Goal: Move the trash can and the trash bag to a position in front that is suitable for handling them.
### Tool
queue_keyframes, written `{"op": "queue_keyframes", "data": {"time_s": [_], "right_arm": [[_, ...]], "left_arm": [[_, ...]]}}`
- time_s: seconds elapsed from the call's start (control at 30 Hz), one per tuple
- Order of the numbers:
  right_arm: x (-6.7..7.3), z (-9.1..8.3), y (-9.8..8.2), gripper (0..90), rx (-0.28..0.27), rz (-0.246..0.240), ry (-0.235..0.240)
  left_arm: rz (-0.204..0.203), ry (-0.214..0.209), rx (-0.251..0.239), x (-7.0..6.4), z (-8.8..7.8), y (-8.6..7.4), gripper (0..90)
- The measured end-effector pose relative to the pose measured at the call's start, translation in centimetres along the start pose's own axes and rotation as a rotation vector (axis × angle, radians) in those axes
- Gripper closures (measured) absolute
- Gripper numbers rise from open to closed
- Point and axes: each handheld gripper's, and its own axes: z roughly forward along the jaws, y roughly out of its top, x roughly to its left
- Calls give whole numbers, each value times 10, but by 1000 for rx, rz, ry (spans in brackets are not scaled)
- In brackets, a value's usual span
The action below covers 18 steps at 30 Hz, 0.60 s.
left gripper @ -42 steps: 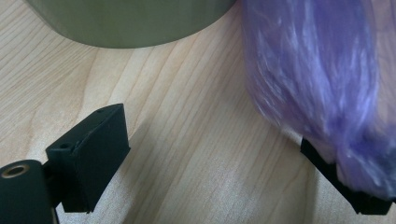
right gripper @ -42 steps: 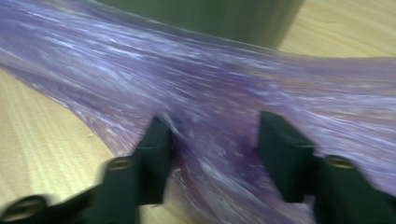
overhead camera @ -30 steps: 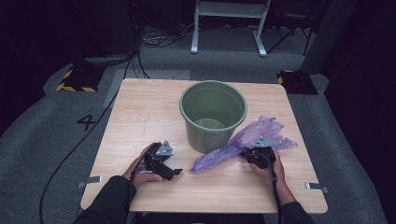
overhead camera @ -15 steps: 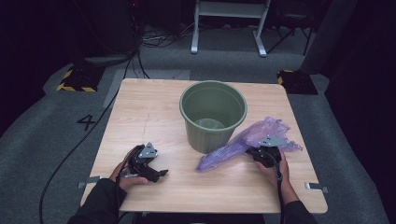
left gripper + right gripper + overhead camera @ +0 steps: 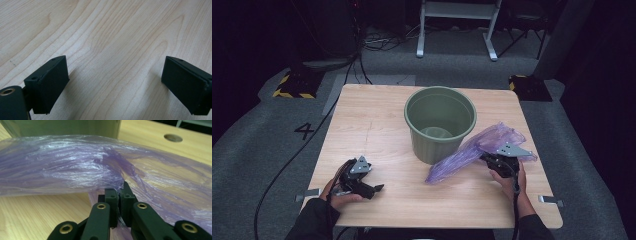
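Two tongs: both at the near edge of the wooden surface (image 5: 377, 120), one in each of the person's hands, well apart from each other.
Right tongs (image 5: 119, 192): jaws have just been closing and now sit pressed together, with a fold of the purple plastic bag (image 5: 75, 167) pinched between the pads.
Bag, high view: the thin purple bag (image 5: 472, 150) stretches from the right tongs (image 5: 492, 161) leftward, its far tip lying on the surface just in front of the green bucket (image 5: 440, 122).
Bag, other end: a crumpled puff of film bulges up behind the right tongs, just beside the bucket's right wall.
Bucket: upright, mouth open, standing at the middle of the surface; whether the bag touches its wall I can't tell.
Left tongs (image 5: 369, 189): low at the near left, tilted over on their side, pointing right.
Left tongs, close up (image 5: 115, 85): jaws spread wide apart, bare wood grain between them, gripping nothing.
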Motion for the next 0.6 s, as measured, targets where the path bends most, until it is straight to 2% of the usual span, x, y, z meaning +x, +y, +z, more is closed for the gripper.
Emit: {"op": "queue_keyframes", "data": {"time_s": [0.37, 0.6], "right_arm": [[1, -14, 13, 883, -84, -17, 5], [5, -22, 17, 883, -107, -43, -16]], "left_arm": [[-1, 1, 1, 1, 1, 1, 65], [-1, 1, 1, 1, 1, 1, 65]]}}
